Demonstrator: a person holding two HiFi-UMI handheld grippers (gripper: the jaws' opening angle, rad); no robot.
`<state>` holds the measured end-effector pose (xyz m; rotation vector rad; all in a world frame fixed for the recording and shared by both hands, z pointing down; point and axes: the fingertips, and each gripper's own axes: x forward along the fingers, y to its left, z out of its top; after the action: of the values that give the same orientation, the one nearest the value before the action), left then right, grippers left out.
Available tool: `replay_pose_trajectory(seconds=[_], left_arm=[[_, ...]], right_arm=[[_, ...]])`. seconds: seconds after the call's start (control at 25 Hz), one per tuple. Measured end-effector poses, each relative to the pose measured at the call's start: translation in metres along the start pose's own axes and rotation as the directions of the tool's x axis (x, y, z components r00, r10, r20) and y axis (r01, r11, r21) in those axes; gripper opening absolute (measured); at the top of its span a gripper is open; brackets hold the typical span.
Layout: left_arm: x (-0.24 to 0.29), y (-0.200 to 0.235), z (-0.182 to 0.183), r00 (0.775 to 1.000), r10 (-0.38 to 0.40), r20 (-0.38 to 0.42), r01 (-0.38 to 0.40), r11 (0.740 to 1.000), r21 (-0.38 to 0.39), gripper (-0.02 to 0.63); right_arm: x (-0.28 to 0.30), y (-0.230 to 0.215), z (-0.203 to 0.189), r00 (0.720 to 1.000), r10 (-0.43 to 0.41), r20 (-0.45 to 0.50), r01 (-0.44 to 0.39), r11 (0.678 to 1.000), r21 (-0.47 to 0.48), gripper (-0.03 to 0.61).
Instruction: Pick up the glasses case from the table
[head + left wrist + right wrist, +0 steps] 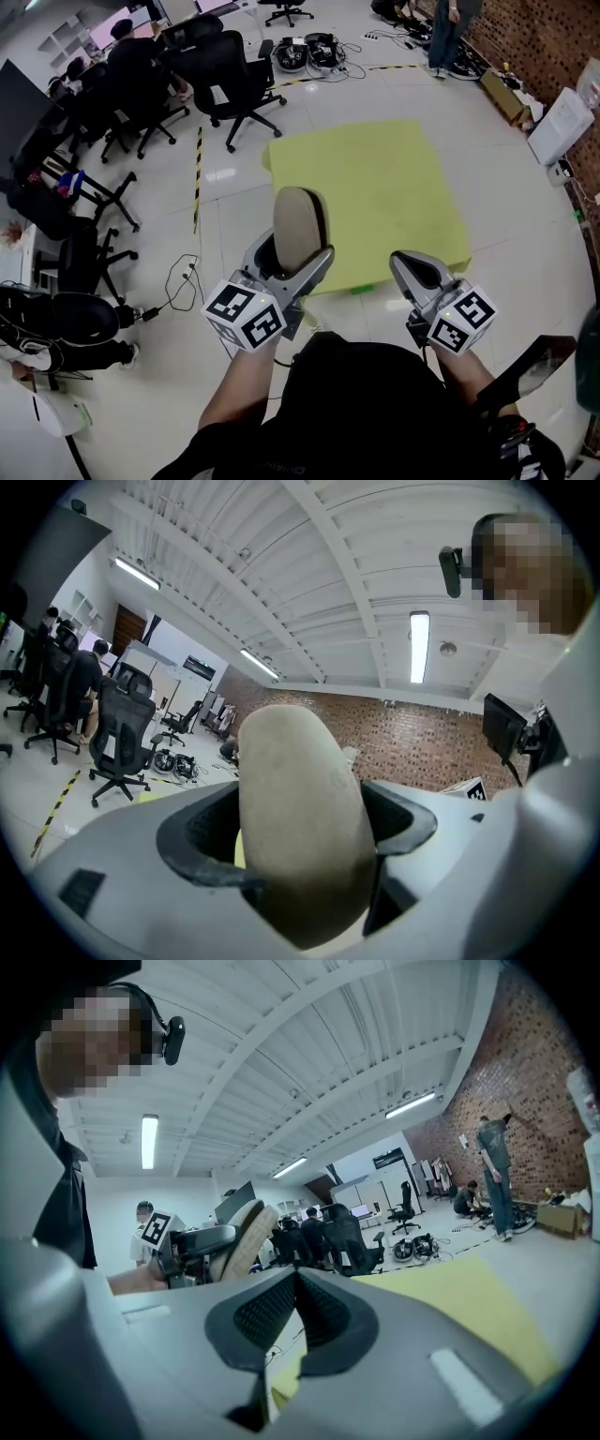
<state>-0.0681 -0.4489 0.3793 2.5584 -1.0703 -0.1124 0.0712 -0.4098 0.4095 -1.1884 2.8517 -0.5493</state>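
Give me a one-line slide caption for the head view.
Left gripper holds the beige glasses case upright by the yellow table; right gripper shut, empty.

A yellow-green square table [375,187] stands on a glossy floor of pale tiles [511,225]. Left of the table a black-and-yellow striped tape line [198,173] runs along the floor, and beyond its far-left corner black swivel office chairs [230,80] cluster. To the far right of the table rises a red brick wall [539,37], with a brown cardboard box [506,94] at its foot. Above the table a white beamed ceiling [309,564] carries long lit tube lamps [419,647].
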Motion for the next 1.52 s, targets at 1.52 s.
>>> replay_pose_trajectory(seconds=[1.52], left_arm=[[-0.043,-0.113,-0.030,0.965,0.255,0.055,-0.254,0.967,-0.011,0.403]], right_arm=[[-0.108,0.000,-0.027,0.981,0.193,-0.002,-0.193,0.979,0.062,0.002]])
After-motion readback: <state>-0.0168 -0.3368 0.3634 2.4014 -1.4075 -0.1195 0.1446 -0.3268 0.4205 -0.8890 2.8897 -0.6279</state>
